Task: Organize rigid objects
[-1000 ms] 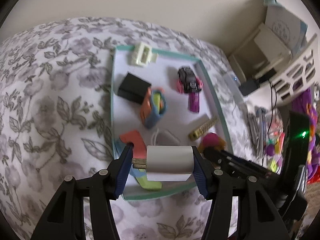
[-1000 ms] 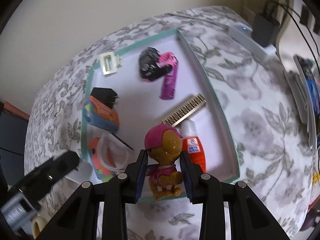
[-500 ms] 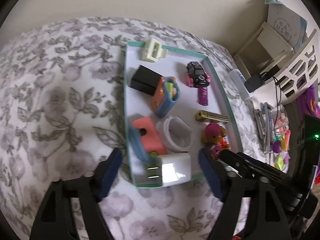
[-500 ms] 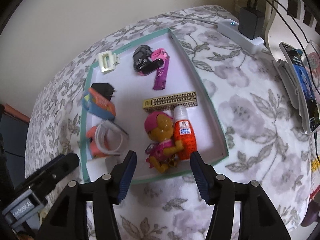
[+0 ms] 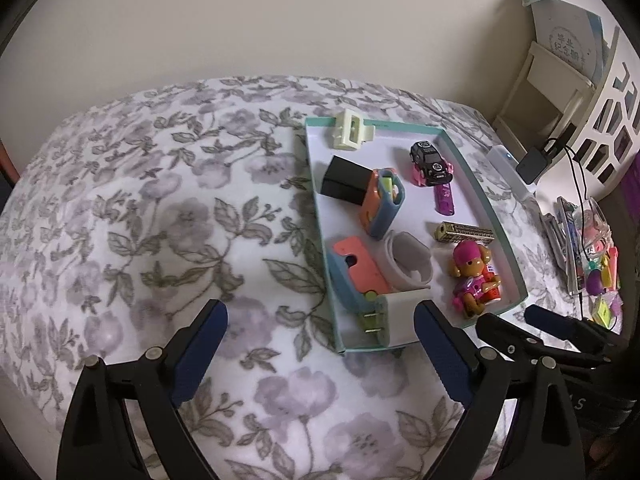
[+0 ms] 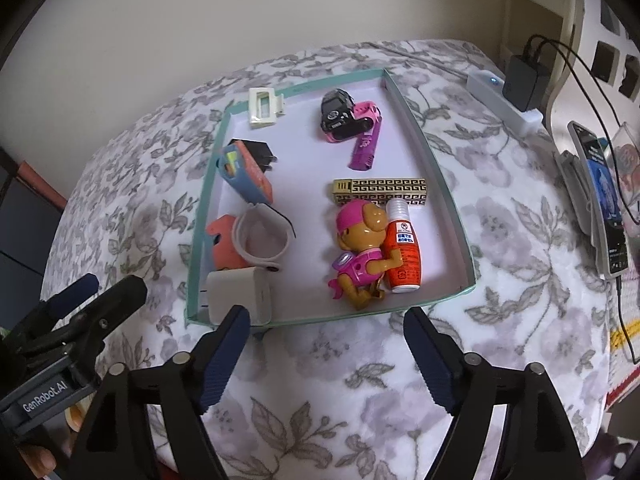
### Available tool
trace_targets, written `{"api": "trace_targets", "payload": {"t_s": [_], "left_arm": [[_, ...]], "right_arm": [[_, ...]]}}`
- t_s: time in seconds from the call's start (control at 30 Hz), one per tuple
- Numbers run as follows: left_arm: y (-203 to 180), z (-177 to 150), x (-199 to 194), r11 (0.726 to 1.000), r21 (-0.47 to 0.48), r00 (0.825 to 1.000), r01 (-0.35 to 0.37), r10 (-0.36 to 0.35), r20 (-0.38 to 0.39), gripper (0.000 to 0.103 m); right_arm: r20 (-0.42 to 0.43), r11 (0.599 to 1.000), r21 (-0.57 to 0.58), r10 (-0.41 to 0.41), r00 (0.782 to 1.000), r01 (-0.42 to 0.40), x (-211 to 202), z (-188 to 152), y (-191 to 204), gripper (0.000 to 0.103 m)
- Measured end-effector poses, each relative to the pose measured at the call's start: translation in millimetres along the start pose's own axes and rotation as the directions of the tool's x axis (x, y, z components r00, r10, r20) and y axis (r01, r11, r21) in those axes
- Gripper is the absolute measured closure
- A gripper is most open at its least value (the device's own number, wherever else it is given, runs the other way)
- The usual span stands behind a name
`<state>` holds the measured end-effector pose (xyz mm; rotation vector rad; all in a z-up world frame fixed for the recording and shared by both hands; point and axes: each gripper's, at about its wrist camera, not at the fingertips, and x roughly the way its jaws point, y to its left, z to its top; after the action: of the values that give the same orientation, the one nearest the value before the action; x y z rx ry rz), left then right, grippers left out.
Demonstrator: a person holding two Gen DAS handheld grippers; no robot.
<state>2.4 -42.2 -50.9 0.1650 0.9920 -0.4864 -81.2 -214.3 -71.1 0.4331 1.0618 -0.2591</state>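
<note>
A teal-rimmed tray lies on a floral blanket. In its near left corner stands a white plug charger. A pink-capped toy dog lies near the front right, against an orange bottle. My left gripper hovers just before the tray's near edge, jaws still opening, nothing between them. My right gripper hangs over the blanket in front of the tray, jaws also opening and empty.
The tray also holds a toy car, a purple lighter, a gold-black bar, a white band, a black adapter and a cream clip. A power strip and a phone lie to the right.
The left gripper let go of the white charger and the right let go of the toy dog. Both now rest in the tray. Both grippers widened and drew back from it.
</note>
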Motion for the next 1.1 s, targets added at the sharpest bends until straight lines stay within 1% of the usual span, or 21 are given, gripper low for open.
{"api": "trace_targets", "payload": {"t_s": [0.13,0.2,0.27,0.5,0.63,0.87,1.1], "left_arm": [[4,-3,-9,1.000,-0.011,0.999,-0.027,0.027,0.025,0.008],[6,-4,-14,0.999,-0.016,0.998,-0.041,0.042,0.041,0.008],[8,-5,-18,0.998,-0.021,0.997,-0.057,0.058,0.056,0.008],[14,-8,-27,0.996,-0.031,0.994,-0.084,0.086,0.070,0.008],[15,-10,-31,0.996,-0.030,0.993,-0.086,0.088,0.079,0.008],[14,-12,-36,0.992,-0.024,0.988,-0.126,0.128,0.090,0.008],[10,-12,-37,0.991,-0.009,0.986,-0.134,0.135,0.094,0.008]], "right_arm": [[0.020,1.000,-0.014,-0.001,1.000,0.001,-6,-3,3,0.016],[0.030,1.000,-0.022,-0.001,1.000,0.002,-9,-4,6,0.010],[0.041,1.000,-0.030,-0.001,0.999,0.002,-12,-5,8,0.008],[0.069,0.998,-0.057,-0.006,0.998,0.010,-20,-8,14,0.005],[0.085,0.998,-0.069,-0.003,0.996,0.009,-25,-10,18,0.004],[0.098,0.997,-0.080,-0.002,0.995,0.010,-28,-11,20,0.004],[0.098,0.997,-0.079,-0.001,0.995,0.009,-29,-11,20,0.004]]}}
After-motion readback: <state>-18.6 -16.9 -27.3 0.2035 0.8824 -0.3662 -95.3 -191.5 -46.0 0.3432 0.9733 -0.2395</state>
